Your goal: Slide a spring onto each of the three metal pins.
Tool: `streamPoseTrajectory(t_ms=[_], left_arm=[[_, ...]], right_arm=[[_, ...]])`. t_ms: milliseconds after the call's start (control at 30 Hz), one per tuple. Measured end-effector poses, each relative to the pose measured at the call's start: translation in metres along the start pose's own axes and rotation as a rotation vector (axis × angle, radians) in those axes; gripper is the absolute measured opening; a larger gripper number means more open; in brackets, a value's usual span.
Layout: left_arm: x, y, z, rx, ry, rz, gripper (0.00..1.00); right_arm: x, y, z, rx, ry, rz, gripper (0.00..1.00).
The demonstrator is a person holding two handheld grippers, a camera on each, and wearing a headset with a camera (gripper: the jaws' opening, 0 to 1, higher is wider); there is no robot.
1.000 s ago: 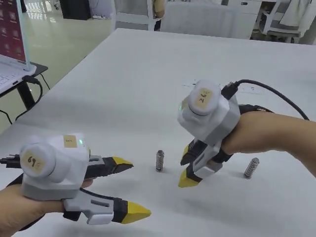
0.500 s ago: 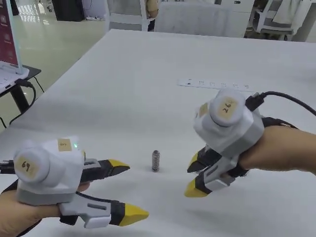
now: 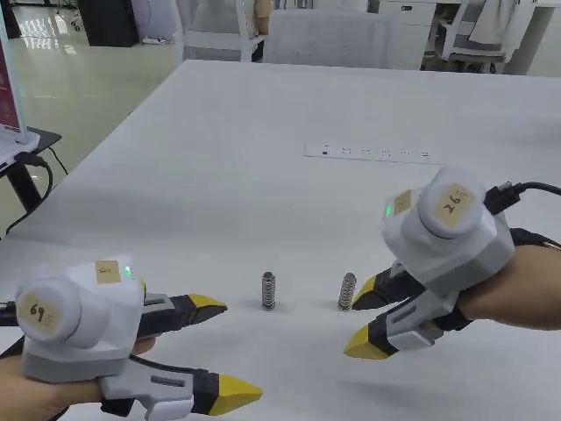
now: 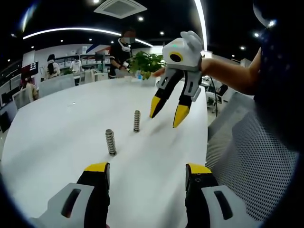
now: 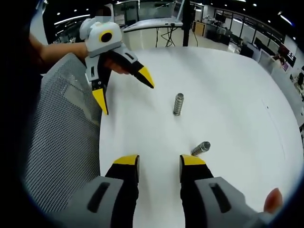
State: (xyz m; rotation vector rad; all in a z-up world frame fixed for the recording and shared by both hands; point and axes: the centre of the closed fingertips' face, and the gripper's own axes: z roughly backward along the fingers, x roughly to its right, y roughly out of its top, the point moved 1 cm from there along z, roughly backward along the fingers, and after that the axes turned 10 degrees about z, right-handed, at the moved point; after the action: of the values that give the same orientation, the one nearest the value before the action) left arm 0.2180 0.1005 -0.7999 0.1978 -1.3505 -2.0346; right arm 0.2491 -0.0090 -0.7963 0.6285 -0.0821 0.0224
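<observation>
Two small metal springs stand on the white table (image 3: pixel 228 175). One spring (image 3: pixel 268 290) (image 4: pixel 110 141) (image 5: pixel 178 103) is upright in the middle. The other spring (image 3: pixel 347 292) (image 4: pixel 137 120) (image 5: pixel 200 148) leans a little and sits just off my right gripper's upper jaw. I cannot make out pins inside them. My right gripper (image 3: pixel 361 320) (image 5: pixel 159 160) (image 4: pixel 168 111) is open and holds nothing, with its tips pointing left toward the springs. My left gripper (image 3: pixel 223 349) (image 4: pixel 148 168) (image 5: pixel 124 90) is open and holds nothing, low at the near left, pointing right.
A white power strip (image 3: pixel 364 153) lies across the table's far half. Chairs (image 3: pixel 324 35) stand along the far edge, and a side stand (image 3: pixel 17 145) is off the left edge. A grey mesh chair back (image 5: pixel 61 142) is close to me.
My right gripper has drawn back to the right, uncovering the leaning spring beside its upper jaw. The left gripper has kept its place. The head camera has shifted.
</observation>
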Motion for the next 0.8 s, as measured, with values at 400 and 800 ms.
streamPoseTrajectory(t_ms=[400, 800], left_arm=[[0.0, 0.002, 0.002, 0.011, 0.003, 0.005, 0.6], [-0.002, 0.001, 0.003, 0.017, 0.006, 0.014, 0.61]], right_arm=[[-0.003, -0.013, 0.013, 0.047, -0.049, -0.045, 0.36], [-0.005, -0.03, 0.026, 0.1, -0.101, -0.117, 0.4]])
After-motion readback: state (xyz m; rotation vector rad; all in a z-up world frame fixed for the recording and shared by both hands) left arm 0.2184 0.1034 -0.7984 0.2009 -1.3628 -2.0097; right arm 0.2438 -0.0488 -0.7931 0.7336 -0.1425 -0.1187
